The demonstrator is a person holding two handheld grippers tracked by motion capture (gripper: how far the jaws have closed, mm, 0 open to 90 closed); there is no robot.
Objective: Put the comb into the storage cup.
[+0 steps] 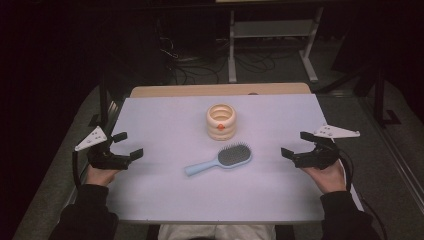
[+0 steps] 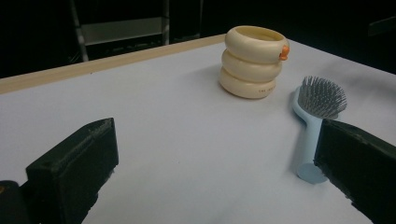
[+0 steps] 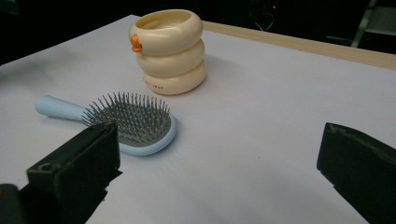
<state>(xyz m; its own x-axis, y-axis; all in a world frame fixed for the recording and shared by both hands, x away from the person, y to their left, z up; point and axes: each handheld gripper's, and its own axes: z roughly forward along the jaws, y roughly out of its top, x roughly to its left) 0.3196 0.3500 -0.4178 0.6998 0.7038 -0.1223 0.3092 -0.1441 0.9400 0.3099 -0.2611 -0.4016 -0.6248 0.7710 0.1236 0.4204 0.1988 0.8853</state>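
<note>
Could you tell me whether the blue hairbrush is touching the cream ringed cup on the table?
Apart. The high view shows a strip of bare white table between the hairbrush and the cup, and the right gripper view shows the same gap.

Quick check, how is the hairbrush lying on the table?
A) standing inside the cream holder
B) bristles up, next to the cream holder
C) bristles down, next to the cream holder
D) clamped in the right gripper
B: the hairbrush lies flat with its grey bristles facing up, just in front of the cream holder and apart from it; the left gripper and right gripper stand open and empty at the sides.
</note>
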